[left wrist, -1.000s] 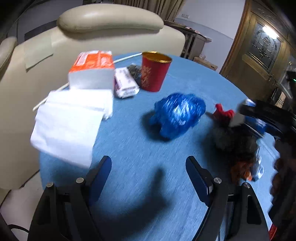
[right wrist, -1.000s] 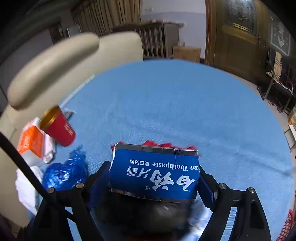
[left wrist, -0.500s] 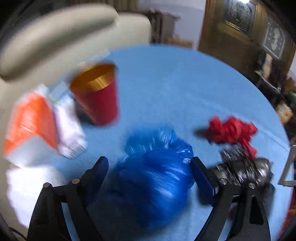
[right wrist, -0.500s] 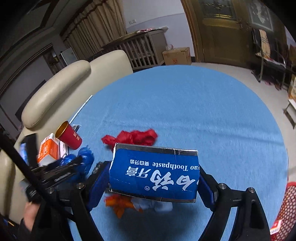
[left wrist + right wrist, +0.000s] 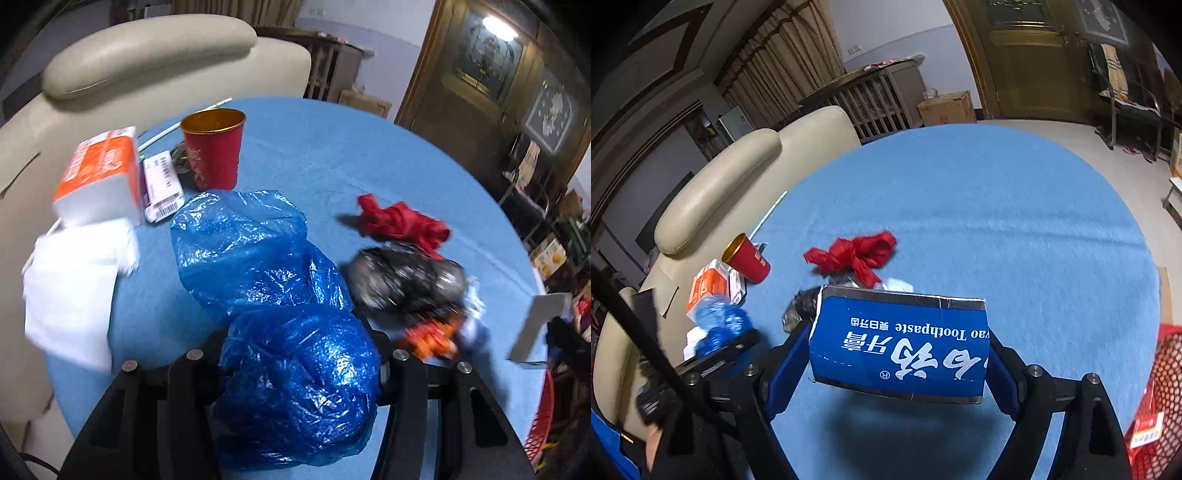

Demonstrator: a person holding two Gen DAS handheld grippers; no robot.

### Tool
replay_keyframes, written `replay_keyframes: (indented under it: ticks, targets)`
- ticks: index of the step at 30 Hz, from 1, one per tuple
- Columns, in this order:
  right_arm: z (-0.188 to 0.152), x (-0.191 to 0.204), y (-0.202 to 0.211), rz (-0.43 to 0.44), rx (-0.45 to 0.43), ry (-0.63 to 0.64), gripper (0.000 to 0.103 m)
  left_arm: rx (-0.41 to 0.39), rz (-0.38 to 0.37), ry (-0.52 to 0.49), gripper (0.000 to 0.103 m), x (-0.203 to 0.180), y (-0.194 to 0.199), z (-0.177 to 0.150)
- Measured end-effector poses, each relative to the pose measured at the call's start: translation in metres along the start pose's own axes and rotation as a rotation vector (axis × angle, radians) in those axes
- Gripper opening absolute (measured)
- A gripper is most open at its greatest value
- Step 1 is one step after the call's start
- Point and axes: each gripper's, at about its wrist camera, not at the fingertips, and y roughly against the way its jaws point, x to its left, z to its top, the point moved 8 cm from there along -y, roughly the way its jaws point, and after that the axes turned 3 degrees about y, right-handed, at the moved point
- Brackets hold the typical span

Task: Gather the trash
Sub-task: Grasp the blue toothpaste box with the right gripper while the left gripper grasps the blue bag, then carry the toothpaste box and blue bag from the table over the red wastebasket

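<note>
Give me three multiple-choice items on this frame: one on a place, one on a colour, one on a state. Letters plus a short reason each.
1. Where does the red cup stand?
A. On the blue table near the cream chair
B. Inside the red mesh basket
C. On the floor by the door

2. What colour is the crumpled bag between the left tool's fingers?
A. Black
B. Blue
C. White

3. What is the state of the right tool?
A. Open and empty
B. Shut on a red cup
C. Gripping a blue toothpaste box

Answers:
1 A: the cup stands upright on the blue tablecloth at the edge by the chair.
2 B: the bag filling the gap is blue plastic; the left tool is closing around it.
3 C: the box spans the gap, with both pads against its ends.
</note>
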Motion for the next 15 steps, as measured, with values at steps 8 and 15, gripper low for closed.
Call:
replay_keyframes:
  ticks: [8,15]
  targets:
    - [-0.029,-0.017,0.009,0.012,0.028,-0.048,0.088,0.021,-0.034,-0.027,0.057,-0.032,0.025,-0.039]
    - [-0.037,-0.019,0.036,0.03,-0.009,-0.063,0.088,-0.008,-0.063,-0.082,0.057,-0.056,0.057,-0.058]
